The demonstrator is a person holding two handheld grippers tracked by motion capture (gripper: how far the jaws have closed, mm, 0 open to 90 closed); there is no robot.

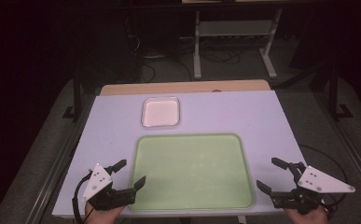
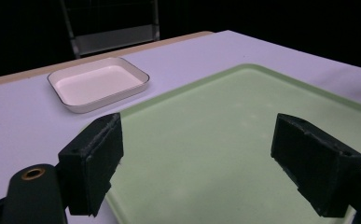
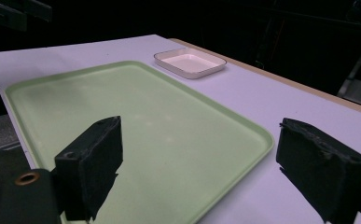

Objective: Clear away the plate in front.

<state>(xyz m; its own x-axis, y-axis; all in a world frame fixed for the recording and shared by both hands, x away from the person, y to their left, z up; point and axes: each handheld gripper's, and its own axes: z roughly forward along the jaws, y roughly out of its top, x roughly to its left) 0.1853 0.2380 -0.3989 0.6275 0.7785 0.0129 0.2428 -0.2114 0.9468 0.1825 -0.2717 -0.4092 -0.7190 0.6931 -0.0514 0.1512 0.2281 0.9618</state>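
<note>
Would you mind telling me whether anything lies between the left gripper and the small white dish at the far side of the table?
Nothing visible blocks it. The left gripper, jaws open and empty, sits over the near left corner of the green tray; beyond is only the tray's bare surface and bare table up to the white dish.

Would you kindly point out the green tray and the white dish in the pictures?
green tray point(image 1: 192, 172), high view, bare flat middle.
white dish point(image 2: 96, 84), left gripper view, inner floor.

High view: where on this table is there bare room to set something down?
The green tray is bare all over, as is the white dish. Free tabletop lies right of the dish, and left of both. The near corners are crowded by the left gripper and right gripper.
</note>
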